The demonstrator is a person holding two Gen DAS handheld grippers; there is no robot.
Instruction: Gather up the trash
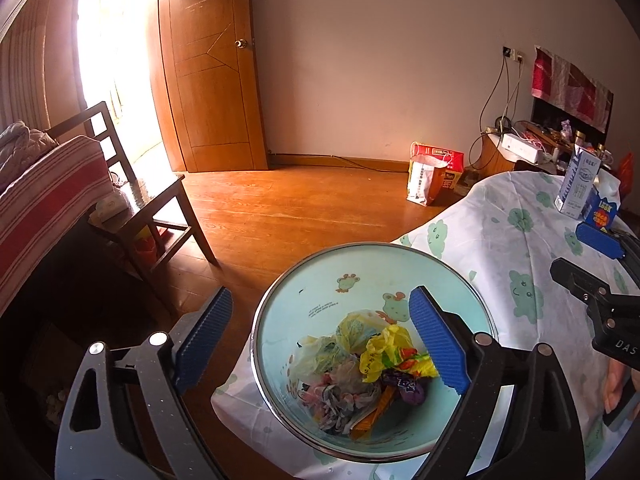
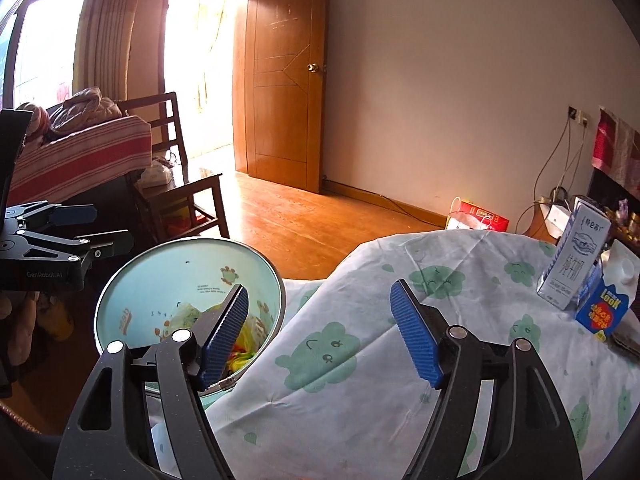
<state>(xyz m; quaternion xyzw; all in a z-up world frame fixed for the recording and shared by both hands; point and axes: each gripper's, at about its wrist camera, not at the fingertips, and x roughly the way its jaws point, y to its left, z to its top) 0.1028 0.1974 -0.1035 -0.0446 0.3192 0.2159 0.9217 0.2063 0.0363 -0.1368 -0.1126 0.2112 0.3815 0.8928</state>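
Right gripper [image 2: 320,332] gaped empty over the worktop [image 2: 360,380]; both cartons [image 2: 576,260] stood upright ahead-right, nearer it. Left gripper [image 1: 320,336] gaped empty above the bin [image 1: 280,312].

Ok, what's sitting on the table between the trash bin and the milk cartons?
Nothing: in the right wrist view only bare tablecloth lies between the trash bin and the milk cartons.

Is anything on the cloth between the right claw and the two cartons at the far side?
Nothing visible: only bare cloth lies between the open right claw and the white carton and blue carton.
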